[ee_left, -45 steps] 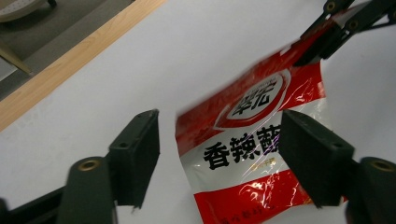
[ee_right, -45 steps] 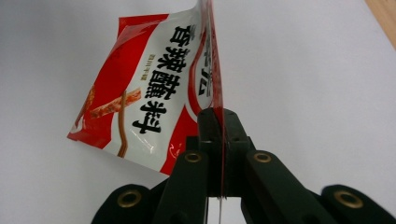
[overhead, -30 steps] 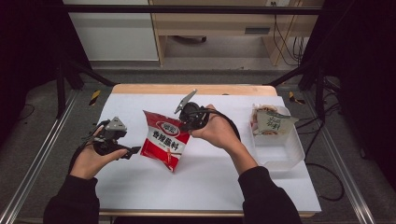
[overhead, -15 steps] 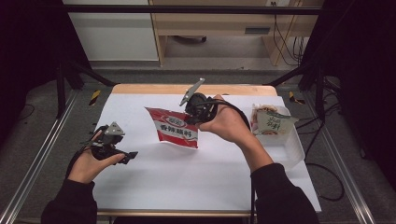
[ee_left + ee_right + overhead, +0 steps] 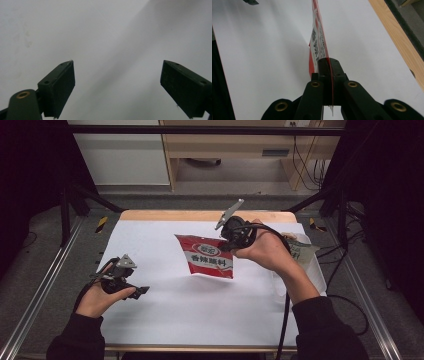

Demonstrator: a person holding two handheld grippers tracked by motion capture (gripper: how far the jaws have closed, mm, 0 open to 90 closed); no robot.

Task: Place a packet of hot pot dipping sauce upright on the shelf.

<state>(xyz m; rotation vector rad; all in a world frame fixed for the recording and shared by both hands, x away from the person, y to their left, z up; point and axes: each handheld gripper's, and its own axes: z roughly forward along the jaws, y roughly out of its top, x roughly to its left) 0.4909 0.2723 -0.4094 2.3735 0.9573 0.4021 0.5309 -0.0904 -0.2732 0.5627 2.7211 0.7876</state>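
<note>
A red snack packet [image 5: 207,257] with white label print hangs above the middle of the white table, held by its right edge. My right gripper [image 5: 226,243] is shut on that edge; in the right gripper view the jaws clamp the thin packet [image 5: 318,42] edge-on, my right gripper [image 5: 328,62] closed tight. My left gripper [image 5: 137,291] sits low at the table's left, well apart from the packet. In the left gripper view its two black fingers [image 5: 60,85] stand wide apart over bare white surface, my left gripper [image 5: 117,75] open and holding nothing.
A clear plastic bin [image 5: 312,270] at the table's right edge holds a pale green packet [image 5: 300,249]. The white sheet [image 5: 200,310] covers the tabletop, with a wooden strip [image 5: 200,215] along the far side. Metal frame rails [image 5: 45,285] run along both sides.
My right gripper has carried the red packet rightward and up, toward the bin, turning it flatter. The left gripper let go earlier and has stayed at the left, drifting slightly toward me.
</note>
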